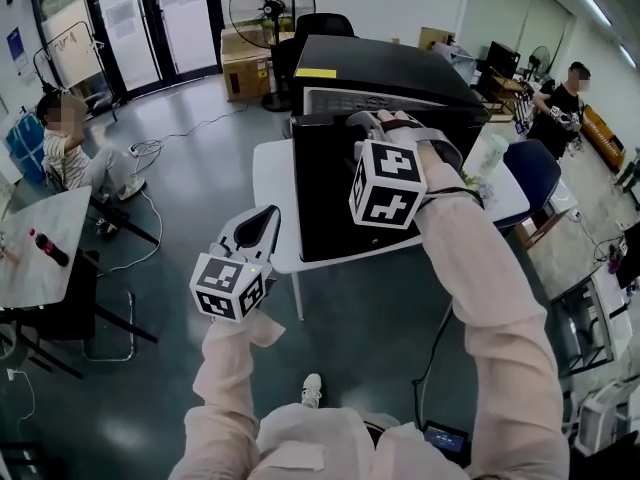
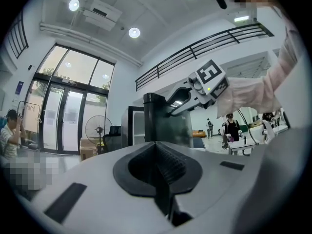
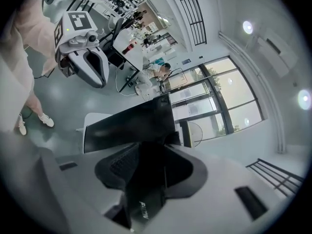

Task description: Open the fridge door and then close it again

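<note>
Presently the right gripper (image 1: 368, 125) clamps the door (image 1: 325, 193) by its top edge, the fridge (image 1: 385, 68) standing mid-desk (image 1: 268, 180), while the left gripper (image 1: 266, 220), closed and empty, hangs beyond the near-left corner.

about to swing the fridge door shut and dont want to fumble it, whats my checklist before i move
1. Fridge door open: ok. It stands away from the fridge, with a pale strip of the interior showing.
2. Right gripper holding the door: ok. Its jaws are closed on the door's top edge.
3. Left gripper out of the way: ok. It is shut, empty, and low in front of the table.
4. Gap between door and fridge free of things: cannot tell. The door hides most of it.
</note>
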A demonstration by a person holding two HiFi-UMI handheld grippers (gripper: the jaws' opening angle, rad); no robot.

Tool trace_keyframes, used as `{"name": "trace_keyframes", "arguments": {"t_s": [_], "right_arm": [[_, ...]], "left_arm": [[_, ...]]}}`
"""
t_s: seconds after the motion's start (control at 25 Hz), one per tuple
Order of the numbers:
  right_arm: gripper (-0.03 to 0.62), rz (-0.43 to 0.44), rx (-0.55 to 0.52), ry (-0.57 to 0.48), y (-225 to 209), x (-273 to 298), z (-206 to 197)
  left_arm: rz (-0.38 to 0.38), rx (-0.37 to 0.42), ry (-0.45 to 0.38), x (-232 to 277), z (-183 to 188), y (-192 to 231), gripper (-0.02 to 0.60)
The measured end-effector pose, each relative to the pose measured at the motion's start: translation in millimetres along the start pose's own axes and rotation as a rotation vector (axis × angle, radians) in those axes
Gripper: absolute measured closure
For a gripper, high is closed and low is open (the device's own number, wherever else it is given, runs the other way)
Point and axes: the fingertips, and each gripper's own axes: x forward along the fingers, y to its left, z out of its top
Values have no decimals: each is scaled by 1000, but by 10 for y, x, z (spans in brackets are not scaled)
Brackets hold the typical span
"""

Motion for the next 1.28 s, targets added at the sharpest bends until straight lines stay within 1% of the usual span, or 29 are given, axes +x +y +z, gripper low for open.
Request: {"name": "trace_keyframes", "arguments": {"t_s": [0.2,0.52,0.76,0.96,1.28], "right_arm": [[434,14,-9,-22,143,-249,29],[422,-1,-4,-49,361,-664,-88],[416,7,2,-76,543,-983,-134],[406,12,-17,-98,655,-1193,-256],[396,0,-44,-132,843,-1477,-407]], "left_arm": [[-5,-12,20,-205,-65,-318,572],[-29,-26,35,-434,-95,-909,572],[-50,-44,35,-596,-107,-1229,572],[-72,-29,57,-668,-130,-1497,572],[-87,-20,59,-835,-136,-1768,572]]}}
